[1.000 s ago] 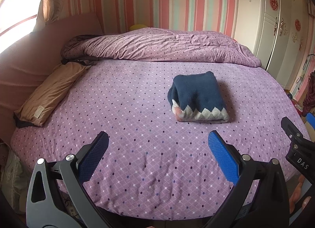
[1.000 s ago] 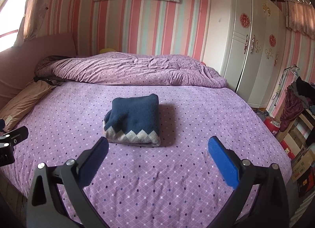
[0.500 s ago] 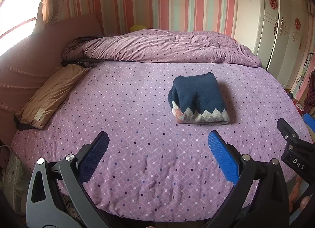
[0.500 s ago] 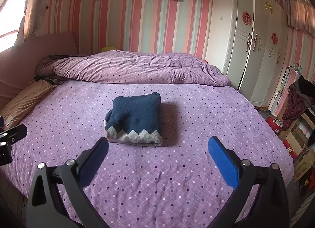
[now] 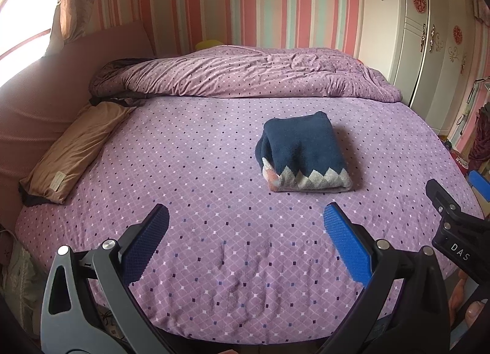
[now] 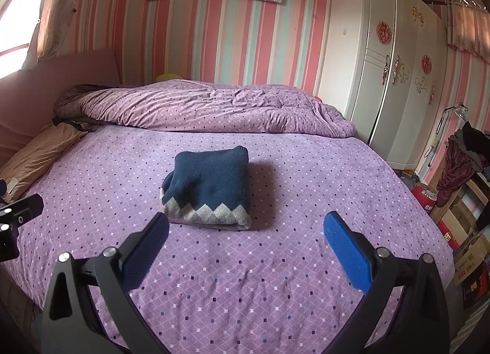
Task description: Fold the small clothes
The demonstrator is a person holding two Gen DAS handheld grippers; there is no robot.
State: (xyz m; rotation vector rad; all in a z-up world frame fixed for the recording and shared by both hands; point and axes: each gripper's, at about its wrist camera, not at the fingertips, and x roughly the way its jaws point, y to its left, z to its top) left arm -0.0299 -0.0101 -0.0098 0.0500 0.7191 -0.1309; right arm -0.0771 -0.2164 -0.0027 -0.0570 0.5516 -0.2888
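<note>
A folded navy knit garment (image 5: 303, 155) with a grey zigzag hem lies in a neat bundle on the purple dotted bed (image 5: 196, 170). The same garment (image 6: 208, 188) sits just beyond my right gripper (image 6: 245, 225), whose blue pads stand wide apart with nothing between them. My left gripper (image 5: 245, 219) is also open and empty, held above the bed's near part, with the garment ahead and to the right. The right gripper's black body (image 5: 453, 231) shows at the right edge of the left wrist view.
A rumpled purple duvet (image 6: 199, 109) lies across the far side of the bed. A tan pillow (image 5: 73, 149) rests against the pink headboard (image 5: 46, 94) on the left. White wardrobes (image 6: 382, 78) stand at the right, with boxes and clothes (image 6: 459, 170) on the floor beside the bed.
Both grippers have drifted slightly toward the bed, so the folded garment sits a little lower and nearer in each view. The garment itself has not moved.
</note>
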